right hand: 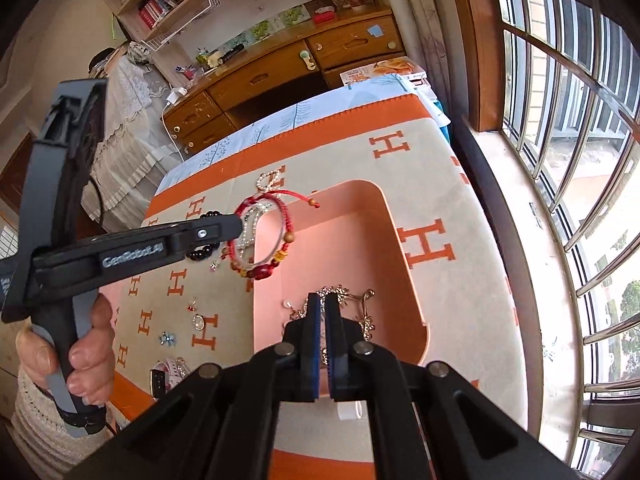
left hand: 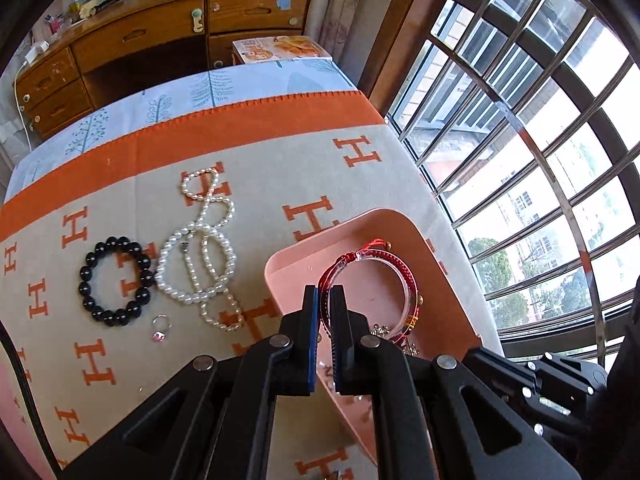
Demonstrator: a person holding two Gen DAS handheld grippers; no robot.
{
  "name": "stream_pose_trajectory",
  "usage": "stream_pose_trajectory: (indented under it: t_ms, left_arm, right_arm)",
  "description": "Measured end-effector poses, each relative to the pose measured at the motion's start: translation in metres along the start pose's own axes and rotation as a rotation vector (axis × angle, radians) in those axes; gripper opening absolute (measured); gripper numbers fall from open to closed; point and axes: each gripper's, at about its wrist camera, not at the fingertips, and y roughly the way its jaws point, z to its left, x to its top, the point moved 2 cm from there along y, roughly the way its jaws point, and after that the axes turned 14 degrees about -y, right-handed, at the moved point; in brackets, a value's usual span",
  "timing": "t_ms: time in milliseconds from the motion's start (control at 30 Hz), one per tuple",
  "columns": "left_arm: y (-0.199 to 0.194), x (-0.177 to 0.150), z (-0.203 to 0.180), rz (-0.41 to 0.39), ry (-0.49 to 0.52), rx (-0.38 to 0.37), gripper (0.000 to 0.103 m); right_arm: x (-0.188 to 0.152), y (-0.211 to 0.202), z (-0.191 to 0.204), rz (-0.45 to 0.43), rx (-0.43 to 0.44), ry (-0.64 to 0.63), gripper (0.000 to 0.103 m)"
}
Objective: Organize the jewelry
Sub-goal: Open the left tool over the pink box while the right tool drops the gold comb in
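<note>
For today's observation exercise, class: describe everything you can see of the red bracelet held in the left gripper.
The red bracelet is a bundle of loops: braided red cord, a clear, glassy-looking bangle partly wrapped in red thread, and a run of red, brown and yellow beads at its low end. A knotted cord tail ends in a small bead. The left gripper pinches its rim between both fingers, so it hangs over the left wall of the pink tray.

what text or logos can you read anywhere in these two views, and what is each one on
"GenRobot.AI": on the side of the left gripper, seen in the right wrist view.
"H": orange letters repeated over the blanket.
Book spines on the shelf: too small to read.
Printed box by the desk: blurred, unreadable.
</note>
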Motion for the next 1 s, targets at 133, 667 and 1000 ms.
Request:
stream_pose_trajectory:
  t_ms: [133, 667, 1000]
  left_arm:
    - [0.024, 0.0, -0.001, 0.02, -0.001, 0.015, 0.018]
    - [-0.045, -0.038, 0.032, -0.242, 0.007, 0.12, 0.075]
    - [-0.093, -0.08, 0.072, -0.382, -0.077, 0.142, 0.09]
  right_arm:
    - [-0.006, 0.008, -0.003, 0.008, 0.017, 0.005, 0.003]
    - [-0.013, 0.022, 0.013, 0.01, 0.06, -0.02, 0.003]
    - [-0.015, 0.022, 0.029, 0.026, 0.003, -0.05, 0.003]
